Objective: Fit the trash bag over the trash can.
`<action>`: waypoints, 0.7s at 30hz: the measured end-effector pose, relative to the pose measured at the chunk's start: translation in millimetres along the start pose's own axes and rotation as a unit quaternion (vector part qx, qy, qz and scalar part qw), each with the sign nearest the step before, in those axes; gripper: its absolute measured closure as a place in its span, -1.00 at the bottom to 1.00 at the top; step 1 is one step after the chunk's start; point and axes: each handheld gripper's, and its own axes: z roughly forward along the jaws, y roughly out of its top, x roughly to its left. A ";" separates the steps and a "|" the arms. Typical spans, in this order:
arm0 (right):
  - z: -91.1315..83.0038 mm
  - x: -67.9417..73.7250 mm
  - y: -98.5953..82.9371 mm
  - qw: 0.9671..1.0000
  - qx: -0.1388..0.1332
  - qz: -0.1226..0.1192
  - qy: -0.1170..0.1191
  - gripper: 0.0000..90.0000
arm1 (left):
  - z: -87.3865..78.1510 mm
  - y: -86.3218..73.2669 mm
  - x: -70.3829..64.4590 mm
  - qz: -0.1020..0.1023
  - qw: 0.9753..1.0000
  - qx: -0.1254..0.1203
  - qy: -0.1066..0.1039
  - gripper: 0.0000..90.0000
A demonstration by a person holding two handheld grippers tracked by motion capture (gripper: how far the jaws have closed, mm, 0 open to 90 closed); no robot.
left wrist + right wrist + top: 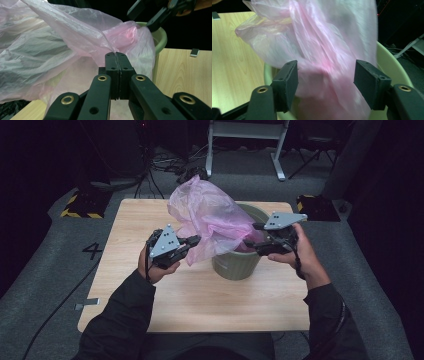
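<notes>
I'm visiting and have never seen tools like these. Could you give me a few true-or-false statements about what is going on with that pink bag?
1. The left gripper is shut on the pink bag. True.
2. The right gripper is clamped on the bag. False: its jaws stand open, with bag between them.
3. The bin is green. True.
4. The bin stands on the floor. False: it stands on the wooden table.

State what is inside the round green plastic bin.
The lower part of the thin pink plastic bag hangs inside the round green plastic bin. The bag covers the bin's floor, hiding anything beneath.
</notes>
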 end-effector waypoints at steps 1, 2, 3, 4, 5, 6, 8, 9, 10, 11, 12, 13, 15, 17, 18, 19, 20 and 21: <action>4.0 2.0 2.4 1.000 0.004 -0.003 0.003 -0.19 | 1.9 0.8 0.0 -0.001 1.000 0.000 -0.002 0.99; 6.5 4.0 4.3 1.000 0.004 -0.005 0.007 -0.19 | 3.5 1.6 -0.8 0.002 1.000 0.002 -0.004 0.99; 7.2 5.8 5.5 1.000 -0.002 -0.003 0.010 -0.20 | 5.3 2.2 -2.4 0.004 1.000 0.001 -0.005 0.99; 6.2 7.1 6.1 1.000 -0.010 -0.001 0.016 -0.20 | 6.9 2.5 -3.8 0.007 1.000 0.001 -0.007 0.99; 3.9 8.1 6.1 0.999 -0.022 0.005 0.025 -0.21 | 8.9 2.5 -5.8 0.007 1.000 0.002 -0.009 0.98; 1.1 8.7 5.7 0.999 -0.032 0.014 0.034 -0.22 | 11.4 2.3 -7.7 0.008 1.000 0.004 -0.008 0.98; -4.6 10.4 5.1 0.998 -0.041 0.023 0.045 -0.26 | 16.4 1.8 -10.9 0.014 1.000 0.009 -0.010 0.95; -7.3 11.9 5.3 0.998 -0.042 0.024 0.044 -0.28 | 18.2 2.1 -12.5 0.016 1.000 0.012 -0.010 0.95; -10.0 13.3 6.3 0.998 -0.043 0.022 0.042 -0.30 | 20.0 2.6 -13.9 0.018 1.000 0.011 -0.011 0.95; -12.8 14.7 7.6 0.998 -0.045 0.018 0.040 -0.32 | 22.0 3.0 -15.4 0.014 1.000 0.011 -0.013 0.95; -15.6 15.7 9.2 0.998 -0.049 0.015 0.037 -0.32 | 24.4 3.6 -16.8 0.017 1.000 0.011 -0.013 0.95; -18.0 16.1 10.7 0.998 -0.054 0.013 0.032 -0.32 | 27.0 3.8 -19.1 0.018 1.000 0.011 -0.012 0.94; -19.5 16.4 11.7 0.998 -0.061 0.011 0.021 -0.33 | 31.7 3.8 -21.6 0.017 1.000 0.011 -0.013 0.87; -14.8 14.8 9.7 0.998 -0.052 0.010 0.013 -0.34 | 34.2 3.2 -24.1 0.014 1.000 0.006 -0.020 0.84; -10.5 12.7 8.3 0.999 -0.045 0.013 0.011 -0.34 | 34.9 3.4 -24.9 0.017 1.000 0.007 -0.024 0.83; -5.7 10.6 7.2 0.999 -0.036 0.016 0.009 -0.35 | 35.5 3.6 -25.9 0.019 0.999 0.008 -0.029 0.83; -0.8 8.4 6.2 1.000 -0.024 0.016 0.005 -0.38 | 35.9 3.8 -26.7 0.022 0.999 0.007 -0.029 0.82; 4.1 6.0 5.2 1.000 -0.014 0.016 0.000 -0.38 | 36.2 4.0 -27.6 0.022 0.999 0.007 -0.029 0.82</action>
